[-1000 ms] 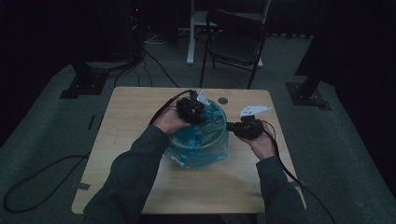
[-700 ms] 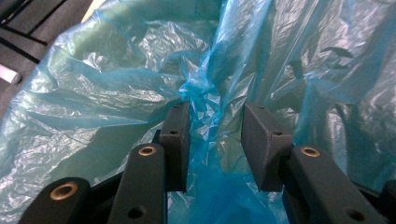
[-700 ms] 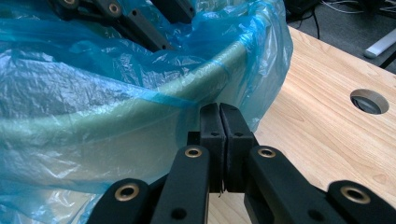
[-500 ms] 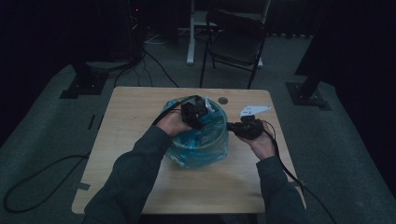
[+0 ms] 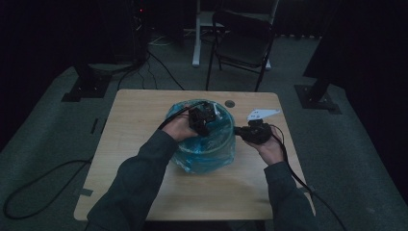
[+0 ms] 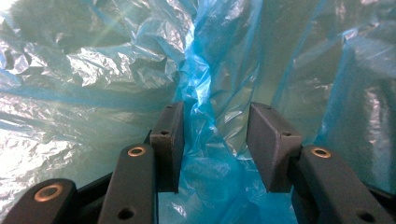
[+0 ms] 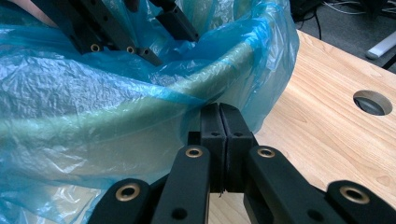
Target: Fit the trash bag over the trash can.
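A round bin lined with a blue plastic bag [image 5: 207, 153] stands mid-table. My left gripper [image 5: 202, 121] reaches down inside it. Its jaws [image 6: 215, 140] have just been opening and now stand apart, with a loose fold of the blue bag [image 6: 201, 93] rising between them, not pinched. My right gripper [image 5: 239, 131] is at the bin's right rim. In the right gripper view its jaws [image 7: 219, 112] are shut on the bag's film [image 7: 93, 93] where it drapes over the rim. The left gripper [image 7: 140, 32] shows beyond, inside the bin.
The wooden table [image 5: 139, 115] has a round cable hole [image 5: 230, 103] behind the bin and a white flat plate [image 5: 262, 114] at the right rear. A folding chair [image 5: 243, 38] stands beyond the table. Cables lie on the floor at the left [image 5: 38, 183].
The left gripper has shifted slightly nearer and lower inside the bin. The right gripper has stayed at the rim.
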